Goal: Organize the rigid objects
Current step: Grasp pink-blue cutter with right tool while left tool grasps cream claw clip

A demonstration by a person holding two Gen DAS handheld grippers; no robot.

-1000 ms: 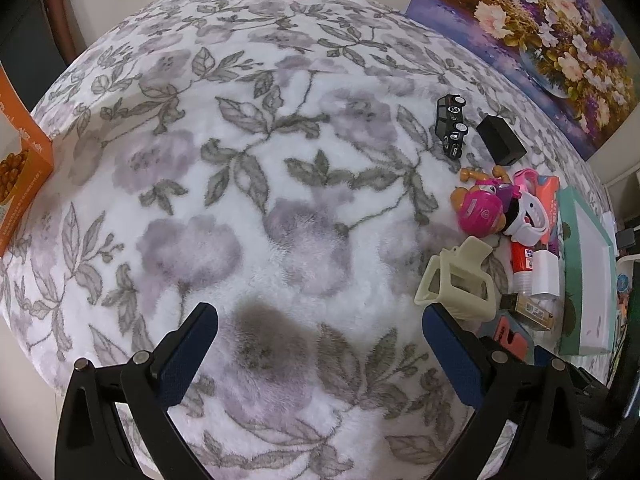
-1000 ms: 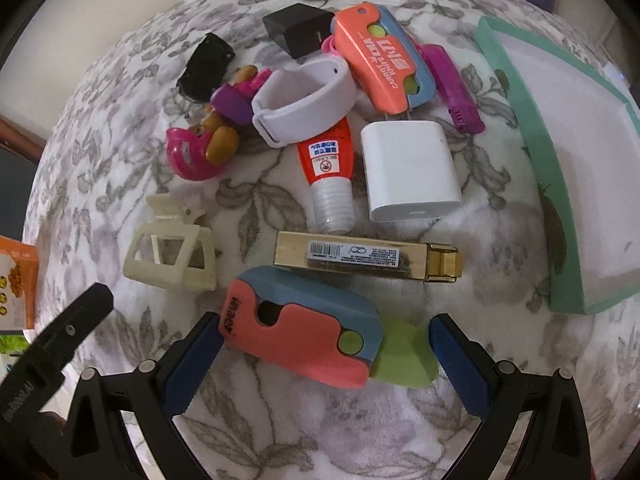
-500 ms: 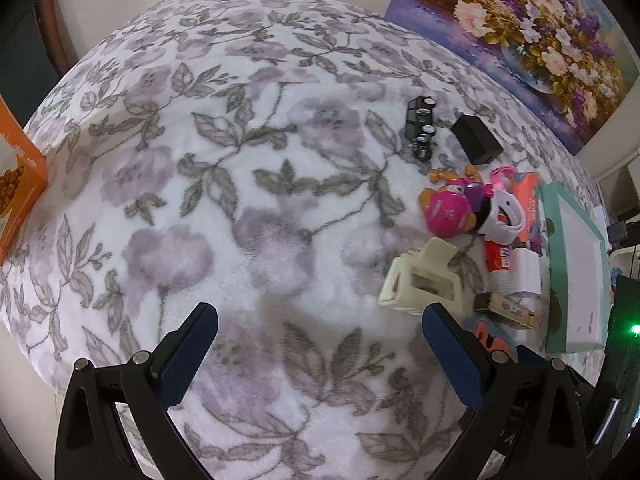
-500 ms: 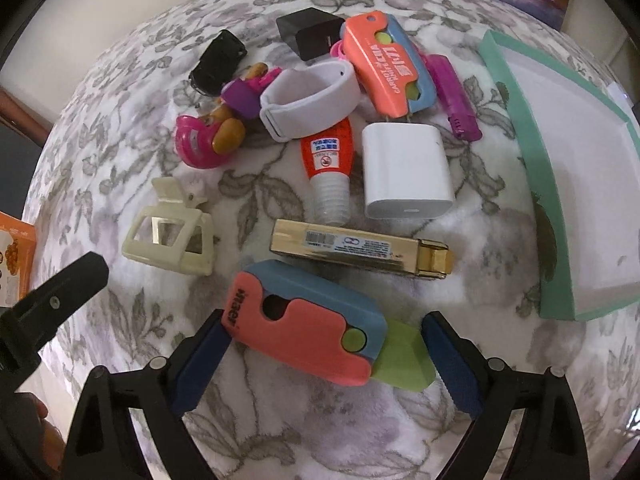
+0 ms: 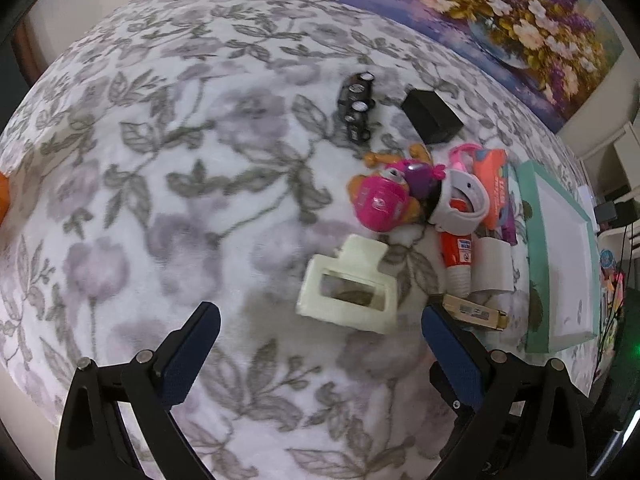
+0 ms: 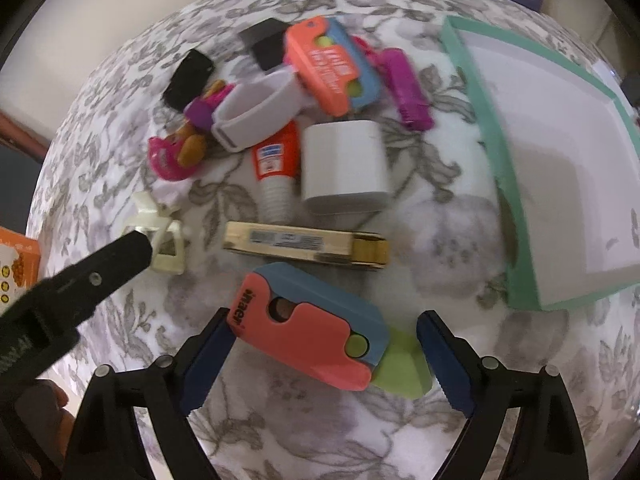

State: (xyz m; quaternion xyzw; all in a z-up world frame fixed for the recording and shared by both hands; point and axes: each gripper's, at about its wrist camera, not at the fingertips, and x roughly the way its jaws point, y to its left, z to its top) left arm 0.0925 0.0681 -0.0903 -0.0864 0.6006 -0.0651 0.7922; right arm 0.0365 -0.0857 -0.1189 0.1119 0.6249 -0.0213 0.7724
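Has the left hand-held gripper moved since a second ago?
Yes. The left hand-held gripper has closed in on the cream hair clip, which sat farther right a second ago; its jaws remain open.

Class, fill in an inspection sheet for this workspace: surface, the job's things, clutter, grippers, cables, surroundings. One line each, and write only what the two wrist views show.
Surface: floral blanket, soft and bumpy.
Job's things: cream hair claw, coral-and-blue cutter, gold stapler box, white charger, red glue tube and small toys lie loose; the teal tray holds none of them.
Clutter: orange carton at the blanket's edge.
Grippers: left gripper open, close to the hair claw; right gripper open, straddling the cutter, not gripping.
Cables: dark cables beyond the tray.
Surroundings: flower painting against a pale wall.
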